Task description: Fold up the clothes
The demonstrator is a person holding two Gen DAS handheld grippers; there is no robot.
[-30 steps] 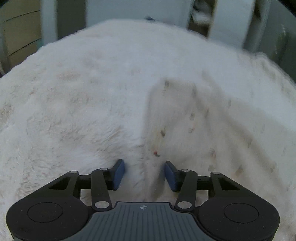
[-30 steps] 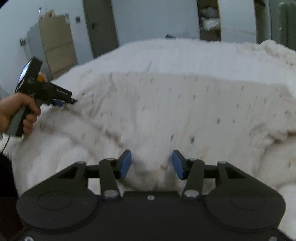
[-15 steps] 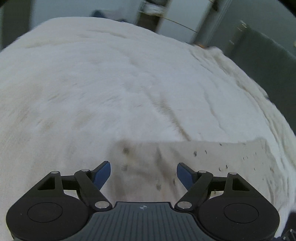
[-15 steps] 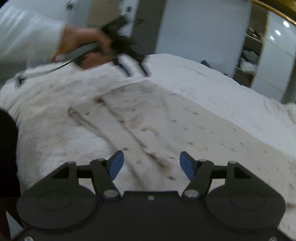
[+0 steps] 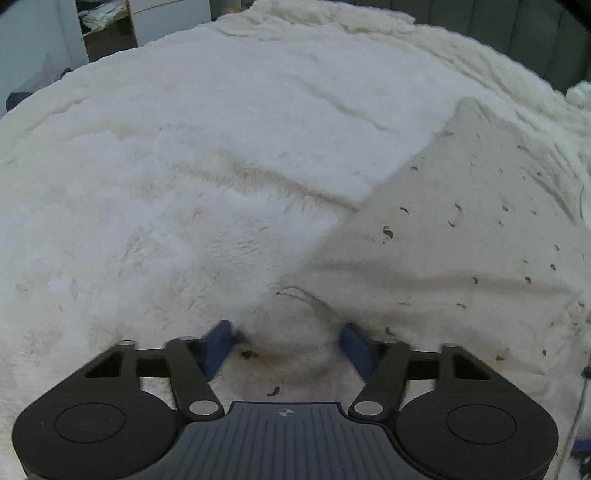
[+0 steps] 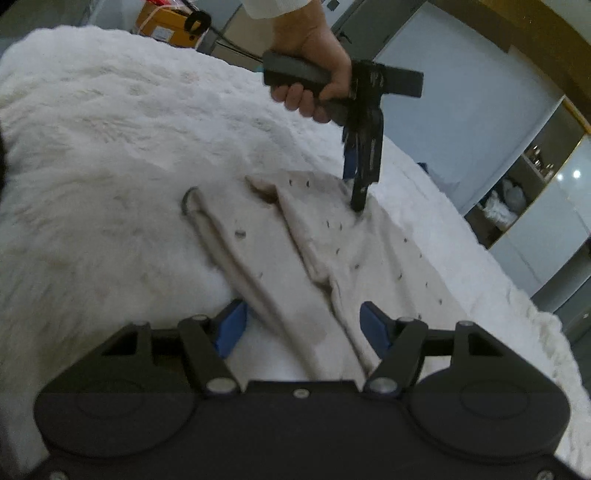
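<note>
A thick white fleece blanket (image 5: 192, 192) covers the bed from edge to edge, its pile brushed into streaks and shallow creases. Beyond it, the left wrist view shows an open shelf unit (image 5: 107, 26) with pale cloth lying in it and, at the upper right, a dark grey-green padded headboard (image 5: 498, 22). In the right wrist view the room has pale walls, a yellow-orange box (image 6: 166, 26) behind the bed, and a lit open cupboard (image 6: 517, 195) with folded white things on its shelves.

The garment (image 6: 369, 258), cream with small dark specks, lies spread on the blanket toward the right side of both views. Its edge is turned over in a rumpled ridge, and a narrow strap (image 6: 221, 251) trails from it across the fleece.

The left tool (image 5: 286, 341) points steeply down at a corner of the garment. Its jaws have just been closing, and a bunched mound of cream cloth sits between the blue pads, filling the gap; whether the pads press on it I cannot tell. A hand (image 6: 314, 66) in a white sleeve holds this tool by its handle, seen from the right wrist camera.

The right tool (image 6: 301, 326) hovers low over the near part of the garment, jaws spread wide, with the strap and the folded ridge between them untouched.
</note>
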